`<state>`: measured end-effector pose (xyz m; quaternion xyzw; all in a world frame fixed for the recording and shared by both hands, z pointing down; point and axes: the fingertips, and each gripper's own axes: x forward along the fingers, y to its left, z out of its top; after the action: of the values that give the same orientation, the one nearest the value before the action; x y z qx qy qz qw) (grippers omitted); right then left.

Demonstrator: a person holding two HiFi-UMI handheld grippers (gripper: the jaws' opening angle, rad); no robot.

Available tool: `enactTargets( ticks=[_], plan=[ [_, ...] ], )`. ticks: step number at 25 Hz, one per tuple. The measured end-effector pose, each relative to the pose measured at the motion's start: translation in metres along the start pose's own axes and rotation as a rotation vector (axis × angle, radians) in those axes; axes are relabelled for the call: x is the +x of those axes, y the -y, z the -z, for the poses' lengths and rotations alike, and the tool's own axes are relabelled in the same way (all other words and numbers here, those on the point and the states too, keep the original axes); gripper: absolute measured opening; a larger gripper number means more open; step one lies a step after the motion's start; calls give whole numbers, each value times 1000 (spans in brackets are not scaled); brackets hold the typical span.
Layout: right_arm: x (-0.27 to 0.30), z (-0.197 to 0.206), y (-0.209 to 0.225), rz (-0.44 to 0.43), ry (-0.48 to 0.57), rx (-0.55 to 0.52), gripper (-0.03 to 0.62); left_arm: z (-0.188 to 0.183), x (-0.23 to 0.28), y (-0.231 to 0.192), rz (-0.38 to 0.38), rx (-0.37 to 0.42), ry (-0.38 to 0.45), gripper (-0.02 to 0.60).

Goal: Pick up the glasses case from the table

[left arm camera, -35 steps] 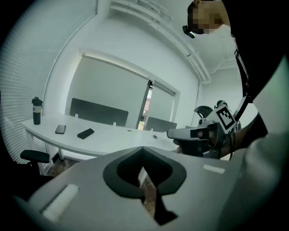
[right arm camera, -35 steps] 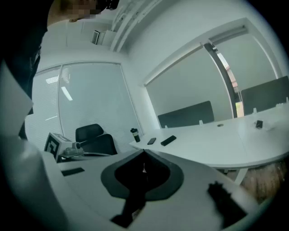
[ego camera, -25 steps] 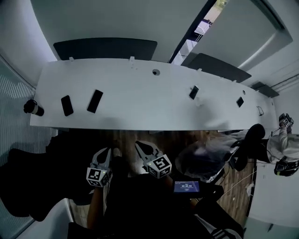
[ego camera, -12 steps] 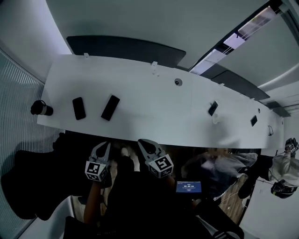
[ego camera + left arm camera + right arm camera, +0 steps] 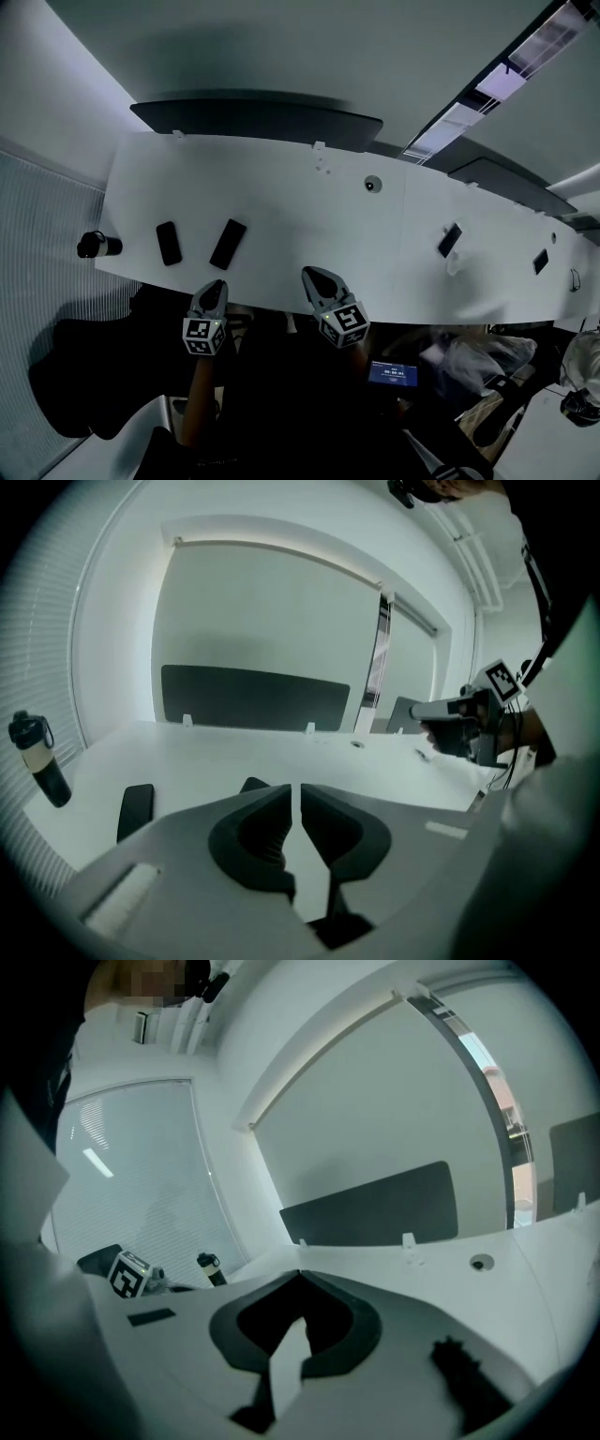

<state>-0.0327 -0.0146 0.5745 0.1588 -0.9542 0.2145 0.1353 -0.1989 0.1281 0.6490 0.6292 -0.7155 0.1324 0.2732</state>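
Head view: a long white tabletop (image 5: 309, 220) runs across the scene. Toward its left end lie two flat, dark, oblong things side by side, a shorter one (image 5: 169, 243) and a longer one (image 5: 228, 244). The glasses case is presumably one of them, though I cannot tell which. A dark bottle with a pale band (image 5: 97, 246) stands further left. Both dark things lie with their long axis roughly near-to-far, and the longer one leans to the right at its far end. The left hand-held gripper (image 5: 215, 285) hangs at the tabletop's near edge, almost straight in front of the longer thing. The right hand-held gripper (image 5: 315, 274) sits well to the right of both, so the left is plainly the nearer.

Left gripper view: the left hand-held gripper (image 5: 296, 791) has only a thin slit between its jaws. They are opening, with nothing between them. Past its tips, on the tabletop (image 5: 309, 761), a corner of the longer dark thing (image 5: 253, 784) peeks out just left of the jaws. The shorter one (image 5: 136, 810) lies further left, with the bottle (image 5: 37, 758) beyond.

Right gripper view: the right hand-held gripper (image 5: 300, 1277) has its jaw tips meeting, closed on nothing. It looks along bare tabletop (image 5: 441, 1265), with neither dark thing ahead of it.
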Motion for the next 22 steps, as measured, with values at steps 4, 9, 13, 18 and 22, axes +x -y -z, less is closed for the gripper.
enactTargets(
  ticks=[4, 9, 13, 18, 22],
  plan=[
    [-7, -2, 44, 82, -23, 11, 8, 22, 52, -30, -63, 89, -183, 113],
    [-17, -16, 73, 199, -12, 20, 8, 55, 125, -64, -55, 143, -434, 297],
    [-14, -27, 71, 250, 9, 26, 8, 72, 158, -80, -42, 161, -547, 330],
    [4, -31, 56, 235, 22, 14, 8, 98, 173, -88, 1, 205, -682, 334],
    [0, -40, 57, 262, 42, 6, 8, 106, 175, -83, 28, 190, -719, 336]
  ],
)
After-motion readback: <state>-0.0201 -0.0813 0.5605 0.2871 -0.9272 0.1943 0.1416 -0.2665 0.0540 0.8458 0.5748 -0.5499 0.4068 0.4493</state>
